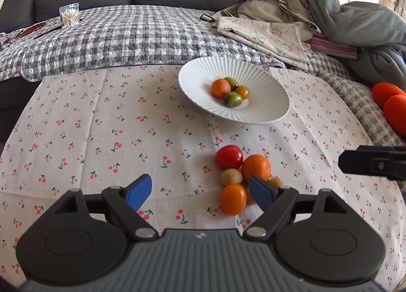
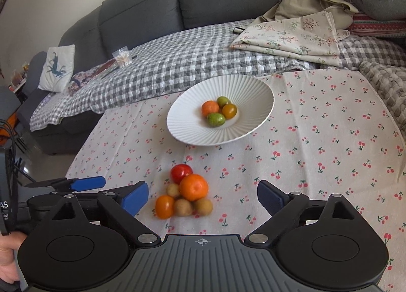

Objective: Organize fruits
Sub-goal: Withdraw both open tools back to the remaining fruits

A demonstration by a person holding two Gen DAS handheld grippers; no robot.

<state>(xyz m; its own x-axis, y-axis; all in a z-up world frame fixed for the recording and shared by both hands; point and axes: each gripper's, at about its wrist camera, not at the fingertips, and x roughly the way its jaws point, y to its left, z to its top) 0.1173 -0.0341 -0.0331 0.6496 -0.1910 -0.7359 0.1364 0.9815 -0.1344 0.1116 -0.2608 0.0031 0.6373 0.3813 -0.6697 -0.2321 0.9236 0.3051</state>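
A white ribbed ceramic plate (image 2: 192, 134) is sitting on the tabletop, which is wearing a white cloth printed with red cherries (image 2: 317, 140). Four small fruits are lying together in the plate's hollow: an orange one (image 2: 210, 108), a yellow-orange one (image 2: 229, 111) and two green ones (image 2: 216, 119). Near the plate's front rim, on the cloth, a loose cluster is resting: a red cherry tomato (image 2: 180, 172), a round orange mandarin (image 2: 193, 187) touching it, an orange cherry tomato (image 2: 165, 206) and small tan round fruits (image 2: 183, 207). The left tongs (image 1: 200, 192) are standing wide with nothing between their blue pads, the right pad hovering just over the cluster. The right tongs (image 2: 203, 197) are also gaping wide, empty, framing the cluster from in front of the plate
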